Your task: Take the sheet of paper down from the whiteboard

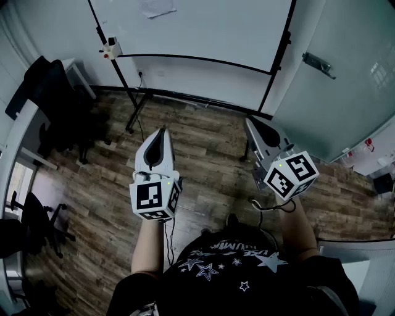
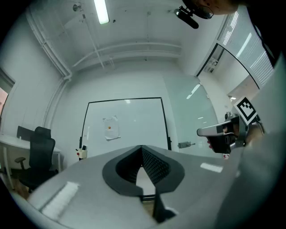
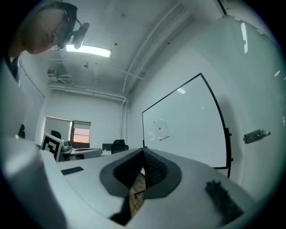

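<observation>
The sheet of paper (image 1: 157, 7) hangs on the whiteboard (image 1: 210, 31) at the far end of the room, held by a small orange magnet (image 2: 110, 127). In the left gripper view the paper (image 2: 111, 128) sits left of centre on the board (image 2: 134, 120); in the right gripper view the paper (image 3: 161, 129) shows on the board (image 3: 187, 120) at an angle. My left gripper (image 1: 162, 131) and right gripper (image 1: 250, 121) are both held level over the wooden floor, well short of the board. Each is shut with nothing between its jaws.
The whiteboard stands on a black frame with legs (image 1: 133, 114) on the floor. A small red and white holder (image 1: 111, 47) sticks to its left edge. A black office chair (image 1: 52, 105) and a desk stand at the left. A glass door with a handle (image 1: 318, 65) is at the right.
</observation>
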Demonstrator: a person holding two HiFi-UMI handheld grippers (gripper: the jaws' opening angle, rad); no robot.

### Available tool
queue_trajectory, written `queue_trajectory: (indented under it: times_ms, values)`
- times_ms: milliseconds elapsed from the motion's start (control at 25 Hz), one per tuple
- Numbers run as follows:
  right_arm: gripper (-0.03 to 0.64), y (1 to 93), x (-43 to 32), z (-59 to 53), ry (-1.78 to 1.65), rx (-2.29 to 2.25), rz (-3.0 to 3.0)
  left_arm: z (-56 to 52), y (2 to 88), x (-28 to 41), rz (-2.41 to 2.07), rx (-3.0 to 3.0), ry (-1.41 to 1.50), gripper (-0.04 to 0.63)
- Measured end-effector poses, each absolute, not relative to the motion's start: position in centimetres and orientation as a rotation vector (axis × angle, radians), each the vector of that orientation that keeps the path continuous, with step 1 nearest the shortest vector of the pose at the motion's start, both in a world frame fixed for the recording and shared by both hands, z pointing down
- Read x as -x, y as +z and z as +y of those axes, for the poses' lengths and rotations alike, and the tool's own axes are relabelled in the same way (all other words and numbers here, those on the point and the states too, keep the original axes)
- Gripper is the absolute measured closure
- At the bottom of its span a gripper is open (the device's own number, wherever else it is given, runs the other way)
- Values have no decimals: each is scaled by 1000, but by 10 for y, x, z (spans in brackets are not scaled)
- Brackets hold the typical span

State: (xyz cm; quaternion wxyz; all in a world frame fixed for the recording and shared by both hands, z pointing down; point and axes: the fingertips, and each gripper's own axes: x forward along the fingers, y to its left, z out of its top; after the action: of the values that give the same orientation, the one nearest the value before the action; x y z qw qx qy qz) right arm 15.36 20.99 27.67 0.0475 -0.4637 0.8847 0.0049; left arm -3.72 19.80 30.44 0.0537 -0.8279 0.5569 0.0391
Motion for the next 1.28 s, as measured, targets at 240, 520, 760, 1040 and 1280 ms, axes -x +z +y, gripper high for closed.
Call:
queue_trajectory:
  times_ms: [240,520,760,1040,1280]
  values:
    - [601,273,-147,218,38,1419,2691,206,300,43,1689,2507,109,588]
    - [601,265,-126,224,94,1381,2715,214,289,46,1667,2495,145,588]
    - [601,269,-110,225,65,1375,2708,219,297,68,1696,2490,145,588]
    - [601,269,-106,219,14,1339,2658,222,299,80,1720,2484,158,588]
    - [601,276,-97,191,-16,1293,2657,204,294,95,1750,2453,189,588]
